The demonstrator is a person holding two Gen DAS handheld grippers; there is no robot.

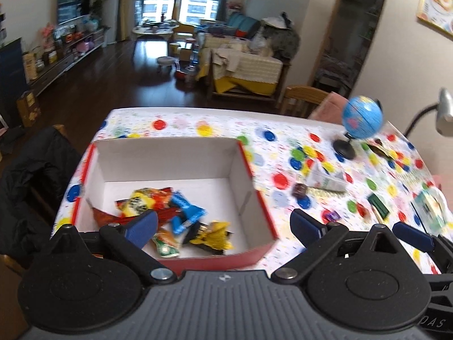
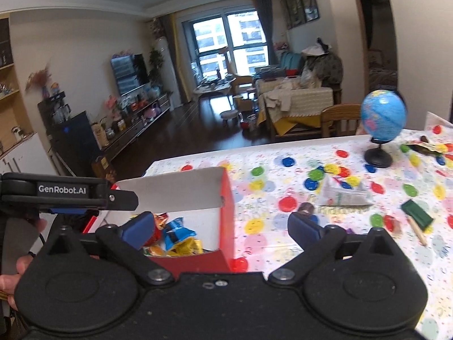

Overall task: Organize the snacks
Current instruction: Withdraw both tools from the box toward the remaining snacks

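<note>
A red cardboard box (image 1: 170,158) with a white inside stands on the spotted tablecloth (image 1: 226,124). It holds several wrapped snacks (image 1: 175,212) in yellow, red, blue and green. My left gripper (image 1: 223,221) hovers open over the box's near right corner, with nothing between its fingers. My right gripper (image 2: 219,221) is open too and empty, above the box's red right wall (image 2: 226,212). Its blue pad (image 1: 410,235) shows at the right of the left wrist view. Loose on the cloth lie a brown candy (image 2: 305,208), a white packet (image 2: 342,195), a green packet (image 2: 417,214) and a purple candy (image 1: 332,215).
A small blue globe (image 2: 383,113) on a black stand sits at the table's far right, beside a lamp head (image 1: 444,113). A chair draped with a black jacket (image 1: 36,175) stands left of the table and a wooden chair (image 2: 339,119) behind it. A hand (image 2: 22,263) holds the left gripper.
</note>
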